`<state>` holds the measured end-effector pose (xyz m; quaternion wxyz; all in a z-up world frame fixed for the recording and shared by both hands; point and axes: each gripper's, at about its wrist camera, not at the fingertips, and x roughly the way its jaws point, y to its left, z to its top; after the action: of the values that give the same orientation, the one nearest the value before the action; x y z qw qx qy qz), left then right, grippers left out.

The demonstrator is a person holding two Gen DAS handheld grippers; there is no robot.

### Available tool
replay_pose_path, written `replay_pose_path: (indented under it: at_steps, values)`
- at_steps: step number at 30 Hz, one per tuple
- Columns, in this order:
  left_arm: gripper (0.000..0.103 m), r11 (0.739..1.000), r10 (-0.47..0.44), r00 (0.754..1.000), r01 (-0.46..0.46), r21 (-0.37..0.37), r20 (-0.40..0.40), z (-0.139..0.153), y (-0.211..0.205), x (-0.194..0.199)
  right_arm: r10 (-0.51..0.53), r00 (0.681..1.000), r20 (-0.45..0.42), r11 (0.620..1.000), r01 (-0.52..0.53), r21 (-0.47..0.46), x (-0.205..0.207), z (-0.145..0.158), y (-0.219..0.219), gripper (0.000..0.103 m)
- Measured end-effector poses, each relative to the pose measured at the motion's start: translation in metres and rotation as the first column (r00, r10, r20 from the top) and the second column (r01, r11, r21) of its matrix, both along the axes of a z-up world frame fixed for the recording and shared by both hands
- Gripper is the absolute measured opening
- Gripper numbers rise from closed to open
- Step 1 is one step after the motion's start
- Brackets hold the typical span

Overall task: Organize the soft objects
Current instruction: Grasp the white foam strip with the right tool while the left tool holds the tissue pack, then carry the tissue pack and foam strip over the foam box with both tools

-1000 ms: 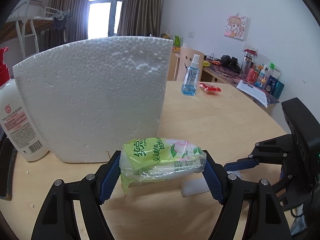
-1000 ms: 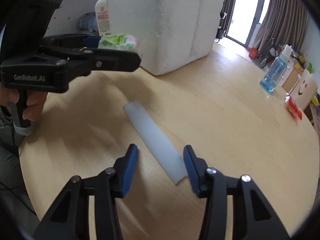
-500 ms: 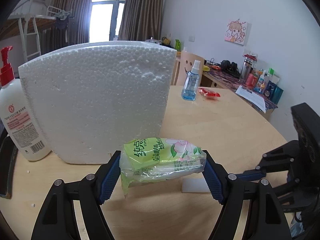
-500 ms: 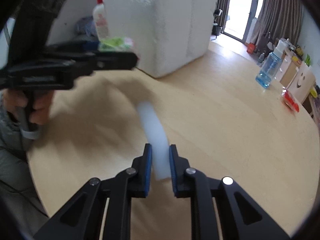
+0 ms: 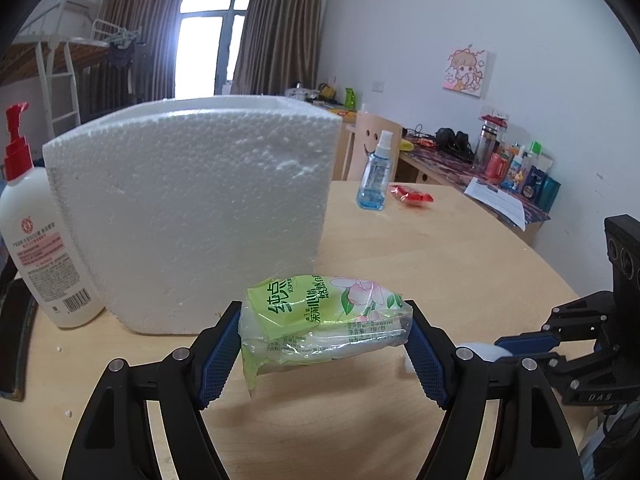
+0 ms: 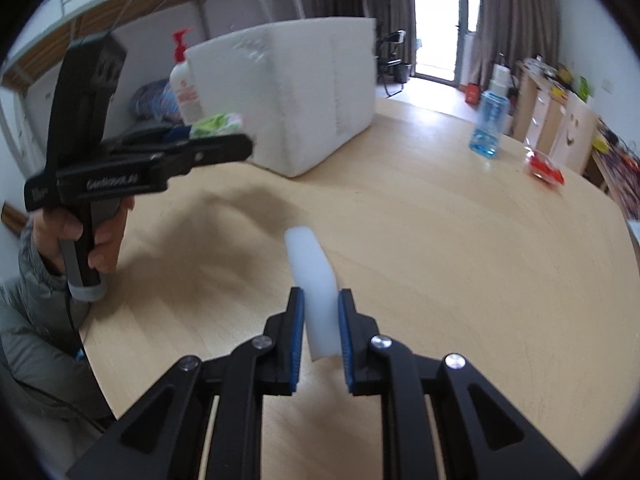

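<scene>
Lifted off the round wooden table, the white foam strip was clamped by the right gripper; the green tissue pack was gripped by the left gripper.

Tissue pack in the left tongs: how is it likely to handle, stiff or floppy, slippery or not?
The tissue pack looks soft: its wrapper is creased and a loose corner hangs below the grip, so it probably sags. The film is glossy, so it may slip, though the left tongs have ribbed blue pads either side. It seems light, held clear of the table.
</scene>
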<state>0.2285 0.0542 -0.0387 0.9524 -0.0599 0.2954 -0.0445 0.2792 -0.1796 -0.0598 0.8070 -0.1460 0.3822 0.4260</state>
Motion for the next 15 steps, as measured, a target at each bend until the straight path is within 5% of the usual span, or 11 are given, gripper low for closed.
replay_pose_path:
  at_steps: [15]
  values:
    - [0.077, 1.0, -0.024, 0.999, 0.024, -0.013, 0.042, 0.017, 0.002, -0.03, -0.149, 0.988, 0.038, 0.975, 0.141, 0.17, -0.023, 0.021, -0.021, 0.02]
